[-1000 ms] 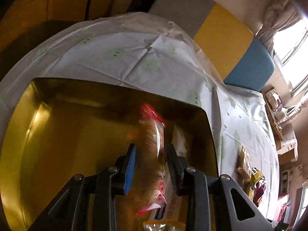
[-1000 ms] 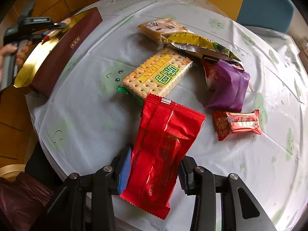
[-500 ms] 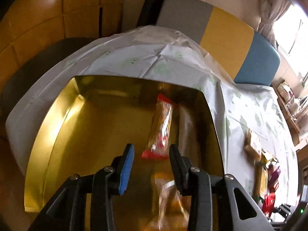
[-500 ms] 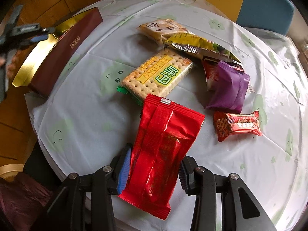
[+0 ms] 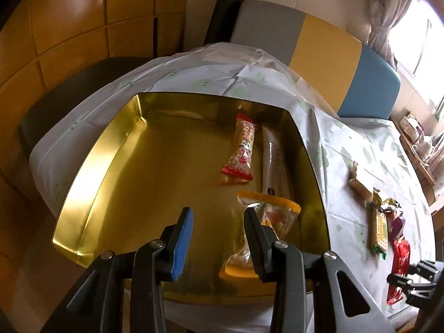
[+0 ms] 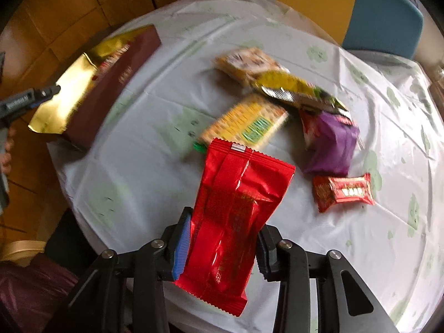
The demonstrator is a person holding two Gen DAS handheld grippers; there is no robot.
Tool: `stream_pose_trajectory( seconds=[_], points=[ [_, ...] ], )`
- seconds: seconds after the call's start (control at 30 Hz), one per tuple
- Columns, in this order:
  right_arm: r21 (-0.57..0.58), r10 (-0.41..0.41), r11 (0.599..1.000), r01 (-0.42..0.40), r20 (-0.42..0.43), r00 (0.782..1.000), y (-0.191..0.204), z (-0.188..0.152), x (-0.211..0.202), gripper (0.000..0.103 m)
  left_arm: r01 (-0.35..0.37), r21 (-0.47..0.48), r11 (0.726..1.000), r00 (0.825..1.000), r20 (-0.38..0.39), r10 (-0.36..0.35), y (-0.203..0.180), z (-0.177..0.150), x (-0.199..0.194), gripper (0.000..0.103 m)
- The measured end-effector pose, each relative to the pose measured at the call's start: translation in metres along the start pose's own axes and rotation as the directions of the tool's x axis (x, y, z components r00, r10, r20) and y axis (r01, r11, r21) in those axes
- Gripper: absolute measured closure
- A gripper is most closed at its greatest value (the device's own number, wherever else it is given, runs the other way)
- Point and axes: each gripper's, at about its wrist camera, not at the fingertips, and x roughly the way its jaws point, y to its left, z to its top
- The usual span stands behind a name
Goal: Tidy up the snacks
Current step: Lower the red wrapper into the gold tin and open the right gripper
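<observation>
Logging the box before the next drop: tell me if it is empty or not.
Not empty. The gold box holds three packets along one wall: a red-ended one, a white one, an orange-topped one.

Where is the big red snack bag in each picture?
Left wrist view: the red bag is small at the far right edge, between the right tool's fingers.
Right wrist view: the red bag is big in the bottom middle, between the right tool's closing fingers.
Shared landmark: the gold box, centre in the left view, upper left in the right view.
</observation>
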Motion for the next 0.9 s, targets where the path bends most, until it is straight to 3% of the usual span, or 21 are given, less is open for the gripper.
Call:
stream_pose_trajectory(
  seconds=[0.37,0.63,0.87,0.9],
  points=[
    [-0.157,0.164,0.976,-0.148,0.09,0.982,0.091,0.068,-0.012,0.062,-0.006,-0.044,0.999,1.0,-0.011,0.005,0.017,-0.011,-0.004,0.065],
    [-0.25,0.256,0.943,-0.221,0.119,0.959,0.16,0.139,0.0,0.062,-0.011,-0.112,0.994,1.0,0.014,0.012,0.04,-0.013,-0.011,0.065],
    [-0.27,0.229,0.943,-0.197,0.093,0.969,0.194,0.171,0.047,0.058,-0.012,-0.131,0.991,1.0,-0.006,0.012,0.049,-0.02,-0.008,0.065],
    [-0.261,0.219,0.947,-0.189,0.091,0.972,0.193,0.173,0.053,0.054,-0.013,-0.133,0.991,1.0,-0.009,0.011,0.05,-0.021,-0.007,0.065]
  ],
)
